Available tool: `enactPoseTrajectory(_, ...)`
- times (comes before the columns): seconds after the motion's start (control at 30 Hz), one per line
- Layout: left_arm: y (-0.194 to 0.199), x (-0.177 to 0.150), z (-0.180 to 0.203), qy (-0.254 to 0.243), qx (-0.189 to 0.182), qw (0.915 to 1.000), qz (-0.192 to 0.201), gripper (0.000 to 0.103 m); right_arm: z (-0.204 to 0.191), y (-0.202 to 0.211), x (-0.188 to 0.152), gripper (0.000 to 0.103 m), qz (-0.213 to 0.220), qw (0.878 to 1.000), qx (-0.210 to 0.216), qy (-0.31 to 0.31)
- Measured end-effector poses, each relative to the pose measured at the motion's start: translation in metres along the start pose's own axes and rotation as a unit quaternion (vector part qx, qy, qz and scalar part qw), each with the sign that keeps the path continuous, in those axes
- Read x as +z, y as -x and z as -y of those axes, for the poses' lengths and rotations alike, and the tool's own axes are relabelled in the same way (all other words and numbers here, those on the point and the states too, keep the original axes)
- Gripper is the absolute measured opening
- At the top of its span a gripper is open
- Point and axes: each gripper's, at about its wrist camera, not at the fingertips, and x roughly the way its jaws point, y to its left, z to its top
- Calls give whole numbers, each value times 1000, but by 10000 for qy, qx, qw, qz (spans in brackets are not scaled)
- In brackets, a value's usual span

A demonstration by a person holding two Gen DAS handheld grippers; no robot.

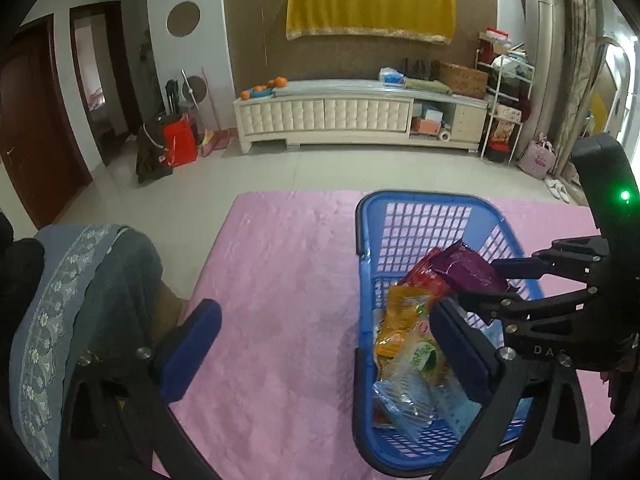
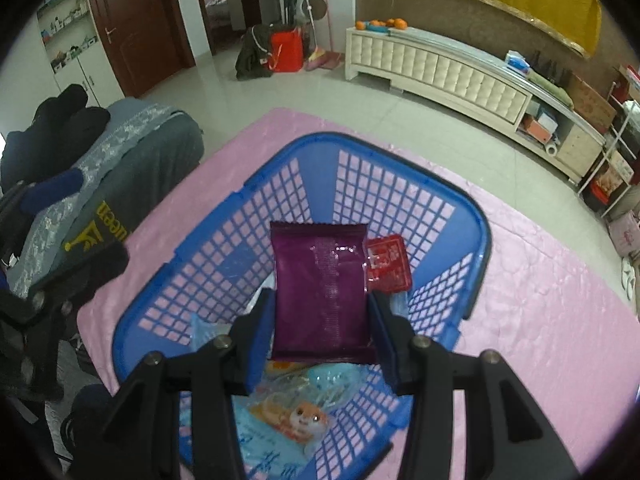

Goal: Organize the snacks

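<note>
Pink cloth [image 1: 280, 280] was seen spread over the table, with a grey embroidered cover [image 1: 80, 300] at its left edge. Over the bare cloth the left gripper [image 1: 320, 344] was held wide open, with nothing between its blue pads; one pad lay over the cloth, the other over the near wall of the blue basket [image 1: 362, 280].

Further right, the purple packet [image 2: 322, 292] was clamped at its near end by the right gripper [image 2: 322, 320], the jaws narrowed onto its two side edges. Its long axis ran straight ahead, along the fingers, away from the wrist. It was held above the basket's middle, over the heap of snacks: a red packet [image 2: 388, 266] just beyond and to its right, an orange bag [image 1: 404, 312], and clear wrapped sweets [image 2: 296, 420] beneath.

The right gripper was judged the nearer, being already over the basket, so letting go seemed all that remained for this packet. Nothing was seen in the way below except the other snacks; the packet would probably settle on them.
</note>
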Motion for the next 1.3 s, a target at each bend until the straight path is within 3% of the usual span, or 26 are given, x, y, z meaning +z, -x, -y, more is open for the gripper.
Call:
enactPoseTrajectory(0.23,-4,-10,3,37,-54,10000,-56,103,4,-12,-2,54,-152,9999,21,26)
enactPoseTrajectory(0.3,2,-12,8,-2,-46,10000,7,103,1,-7,-8,68,-103,9998,-120,138)
enactPoseTrajectory(0.47,23,-23,18,-17,-84,9996,265,103,2,31,-30,88,415,9991,-58,-66)
enactPoseTrajectory(0.67,56,-50,39,105,-154,9985,517,103,6,84,-76,93,1102,9928,-55,-475)
enactPoseTrajectory(0.9,114,-82,62,466,-313,9936,979,103,4,142,-130,102,1739,9787,-554,-937)
enactPoseTrajectory(1.3,199,-108,109,137,-532,9864,1546,103,-7,230,-201,103,2551,9512,-993,-1426)
